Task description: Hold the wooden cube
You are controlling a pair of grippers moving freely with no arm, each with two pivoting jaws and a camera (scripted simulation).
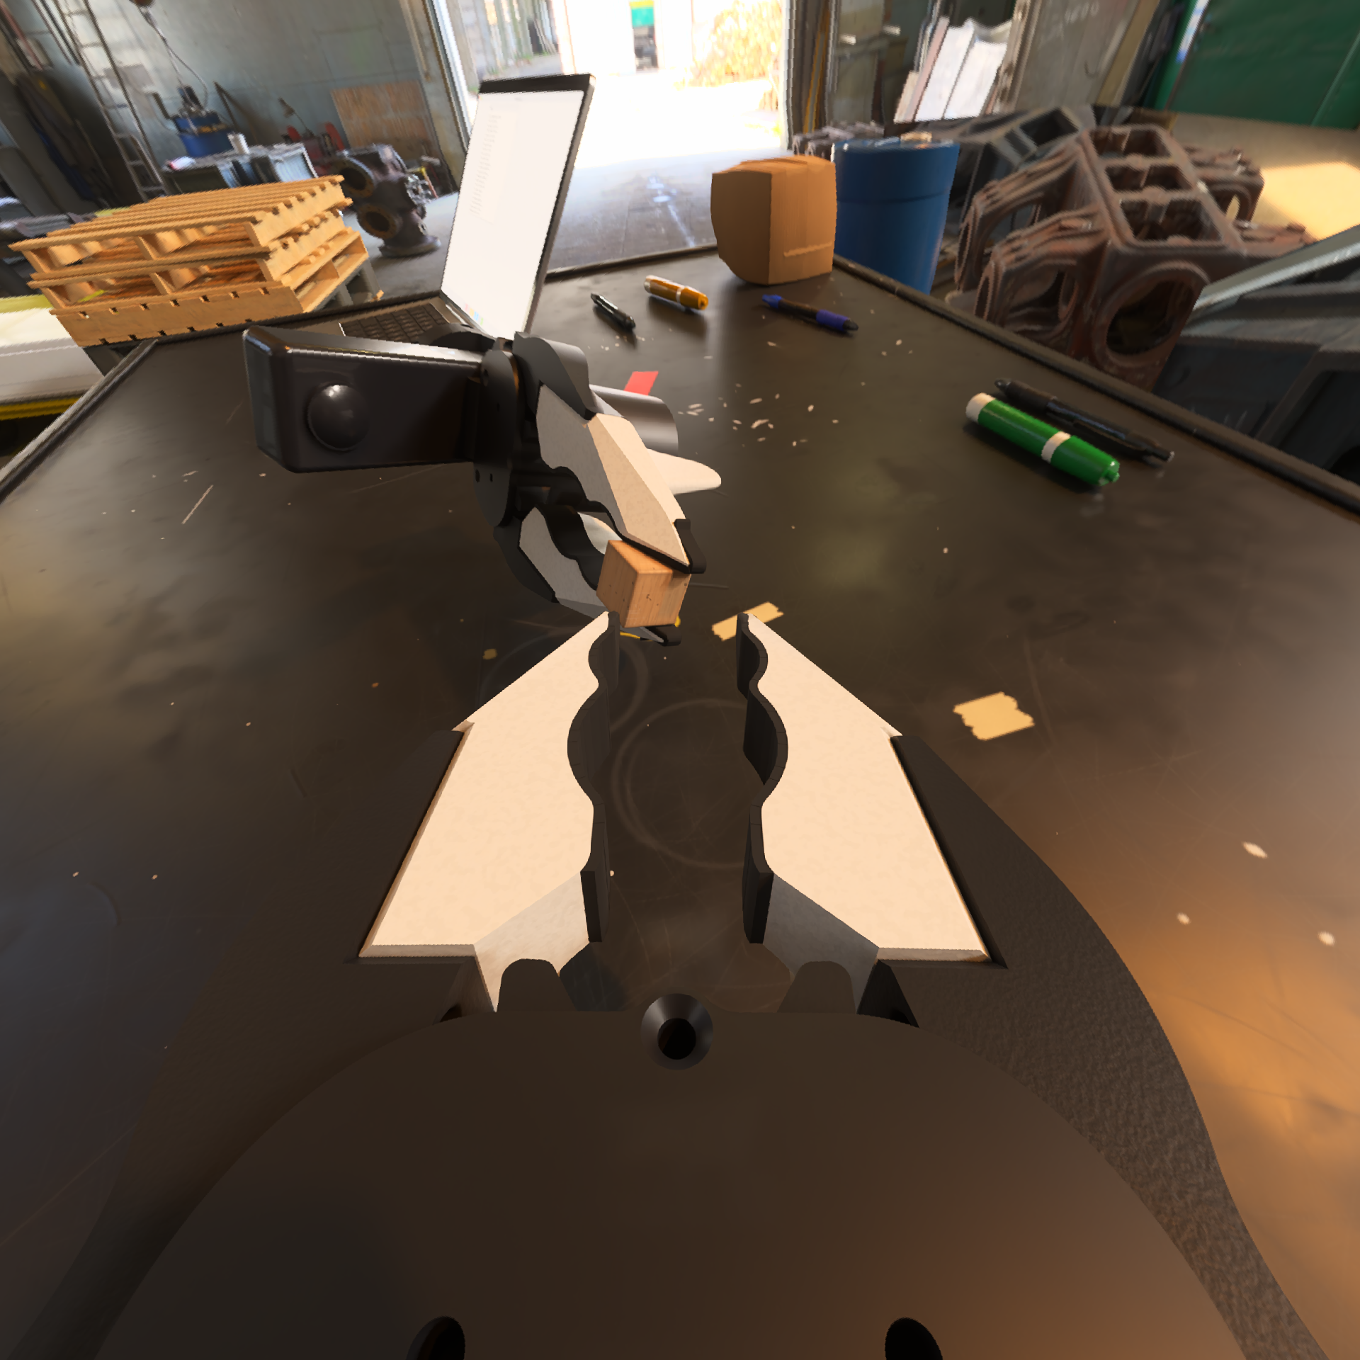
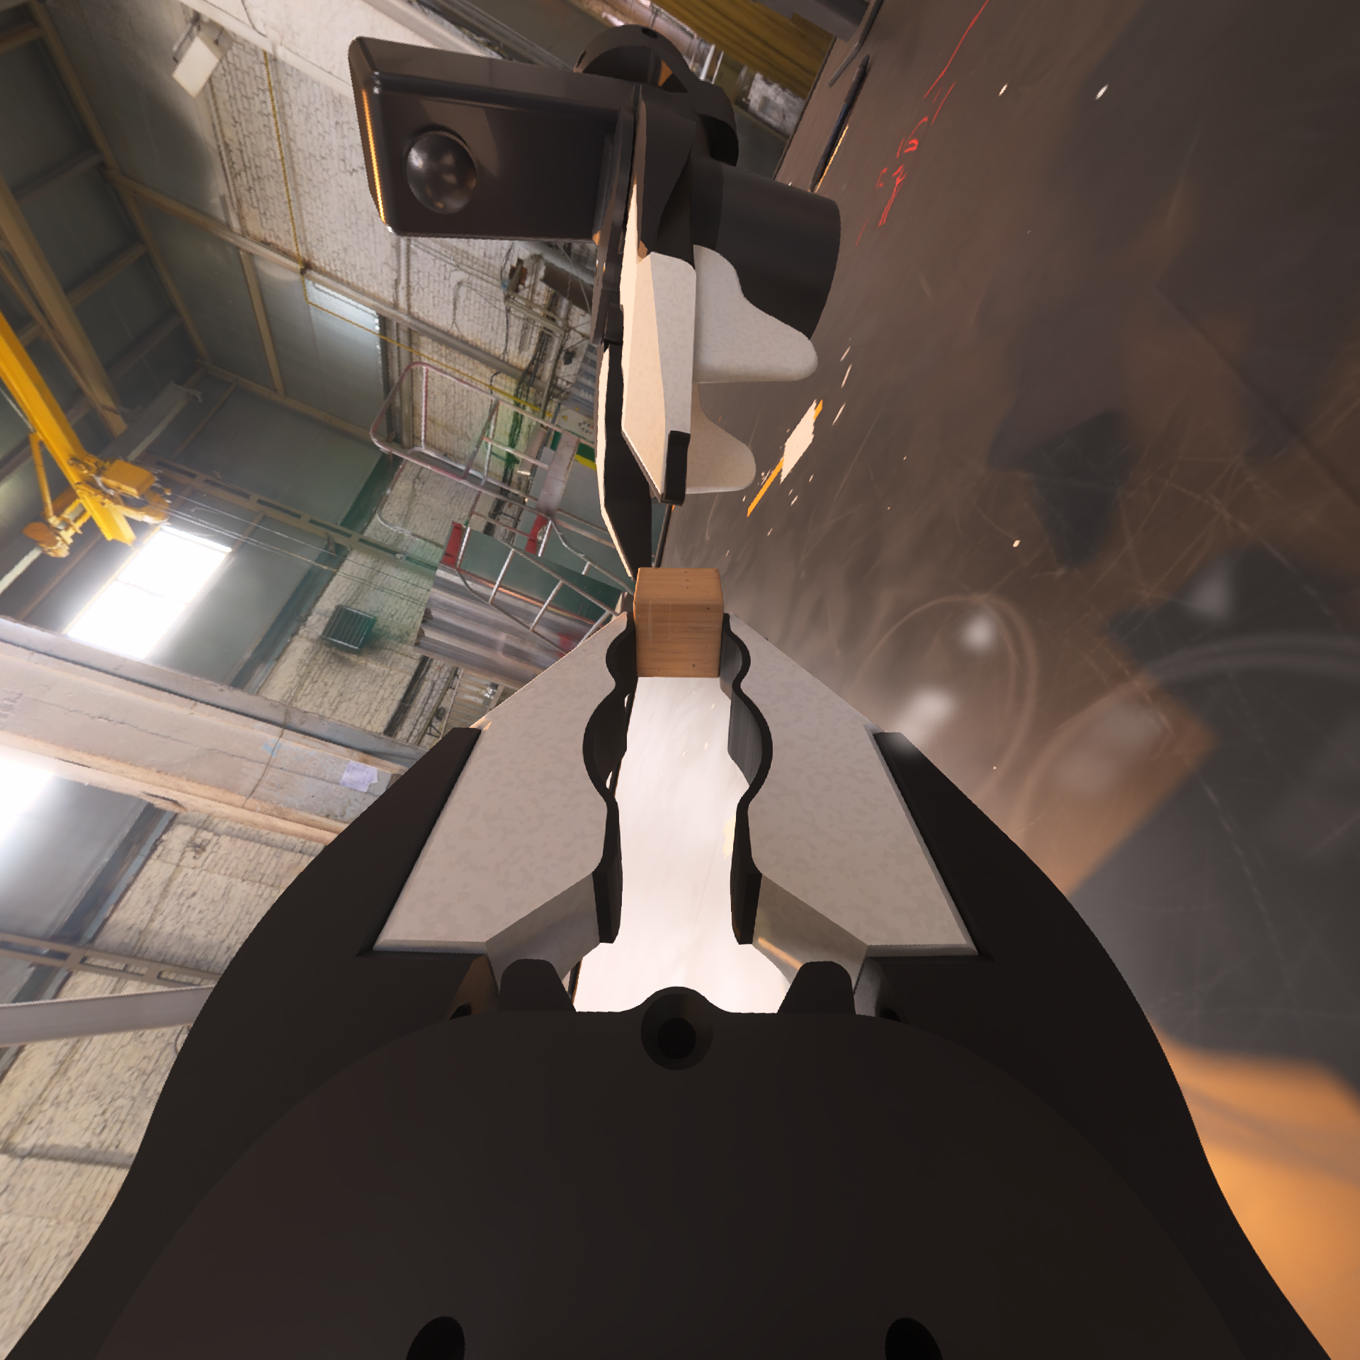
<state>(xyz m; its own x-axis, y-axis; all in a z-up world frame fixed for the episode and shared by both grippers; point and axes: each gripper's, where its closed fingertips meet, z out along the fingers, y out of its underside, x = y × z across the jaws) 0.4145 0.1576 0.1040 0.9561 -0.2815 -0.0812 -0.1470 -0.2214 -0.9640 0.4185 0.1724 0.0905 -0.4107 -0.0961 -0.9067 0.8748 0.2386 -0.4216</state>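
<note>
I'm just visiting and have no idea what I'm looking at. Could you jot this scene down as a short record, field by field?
held thing: wooden cube, lifted clear of the table
holder: right gripper, shut on the cube at its fingertips
other gripper: left gripper, open, empty, its tips just short of the cube
on the table: open laptop, green marker, blue pen, orange marker, brown box
setting: workshop, wooden pallets beyond the table

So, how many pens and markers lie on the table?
5: a black pen, an orange marker and a blue pen near the laptop; a green marker and a black pen on the right.
</note>
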